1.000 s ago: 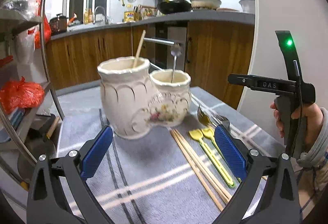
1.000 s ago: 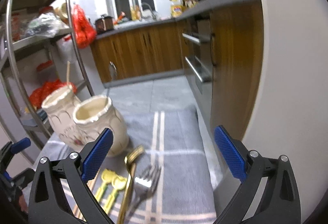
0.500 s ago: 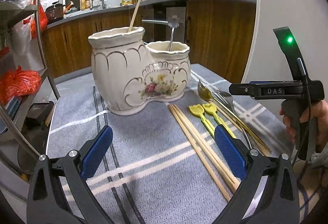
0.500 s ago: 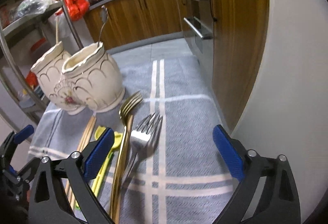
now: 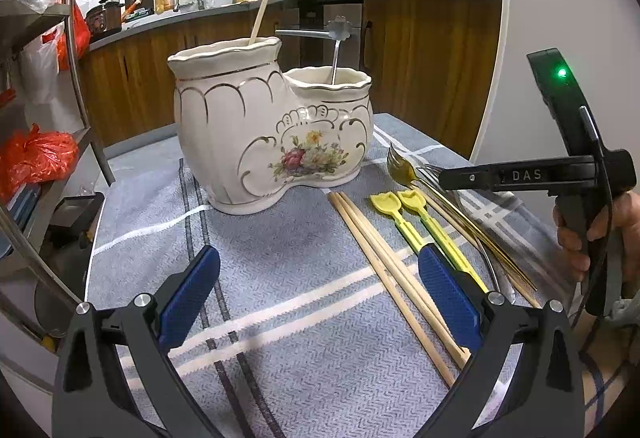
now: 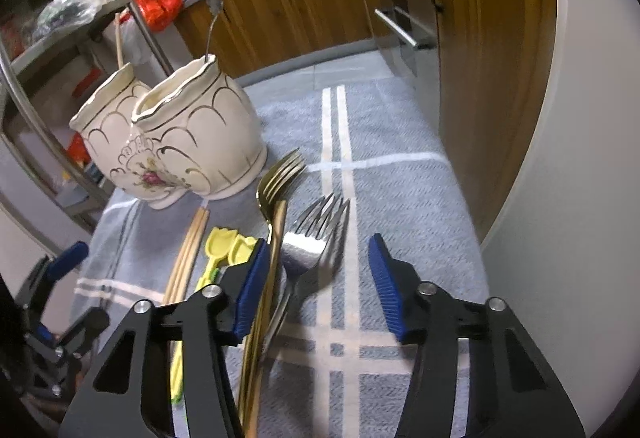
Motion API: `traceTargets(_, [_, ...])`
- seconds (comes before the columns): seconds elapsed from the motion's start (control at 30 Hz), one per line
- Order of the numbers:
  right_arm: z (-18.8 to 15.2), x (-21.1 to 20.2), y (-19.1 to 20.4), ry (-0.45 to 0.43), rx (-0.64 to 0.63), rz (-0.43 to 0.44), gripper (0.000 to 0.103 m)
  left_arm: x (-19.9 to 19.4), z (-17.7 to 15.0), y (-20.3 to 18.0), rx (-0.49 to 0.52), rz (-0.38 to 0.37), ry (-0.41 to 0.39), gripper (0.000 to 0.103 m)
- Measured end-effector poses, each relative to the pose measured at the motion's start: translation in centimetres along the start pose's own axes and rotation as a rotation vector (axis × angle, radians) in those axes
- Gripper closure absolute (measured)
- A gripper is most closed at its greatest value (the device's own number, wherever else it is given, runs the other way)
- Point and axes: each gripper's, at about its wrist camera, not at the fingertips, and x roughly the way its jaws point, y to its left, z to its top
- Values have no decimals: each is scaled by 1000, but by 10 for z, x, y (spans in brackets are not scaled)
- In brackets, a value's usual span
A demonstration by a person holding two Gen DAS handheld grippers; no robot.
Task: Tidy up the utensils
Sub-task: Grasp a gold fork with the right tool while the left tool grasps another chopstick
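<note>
Left wrist view. One ceramic holder [image 5: 272, 125], two-compartment, upright on the grey striped cloth [image 5: 280, 302] over the table. In the taller left compartment: one wooden stick [image 5: 260, 17]; in the lower right compartment: one metal handle [image 5: 337, 49]. Flat on the cloth, right of the holder: two wooden chopsticks [image 5: 384, 262], side by side and touching; two yellow picks [image 5: 416, 222], side by side; one gold fork [image 5: 404, 167]; one silver fork [image 5: 434, 170], largely hidden behind the right tool. Left hand-held gripper [image 5: 320, 298]: jaws wide apart, nothing between them, blue pads clear of the cloth; right pad overlapping the picks in view, contact not discernible.

Right wrist view. Same holder [image 6: 188, 141] at left, far end of the utensil row. Counted again: two chopsticks [image 6: 192, 242], two picks [image 6: 228, 250], one gold fork [image 6: 276, 193], one silver fork [image 6: 316, 238]. Right hand-held gripper [image 6: 318, 286]: about half open, jaws just been closing, low over the forks; silver fork's head between the pads, not pinched; left pad [image 6: 252, 286] right against the gold fork's handle, right pad [image 6: 384, 286] apart from any utensil. Nothing held.
</note>
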Motion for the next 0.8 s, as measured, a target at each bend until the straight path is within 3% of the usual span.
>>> traceTargets(0.07, [1,1,-2,-2,19,22,59,0,-1,-1,6,0,1,5])
traceTargets(0.2, [3,7,-1,8,25,52,76,4,0,-4,9,4,12,5])
traceTargets(0.4, [7,7,3,4,26,78,83,10,4,-11,29,10,67,5])
traceTargets(0.5, [9,2,5,-16,26,90,96,15,7,-16,28,21,104,6])
traceTargets(0.8, [13,-21,6,-104,10,108,98,32,5,-28,63,67,220,33])
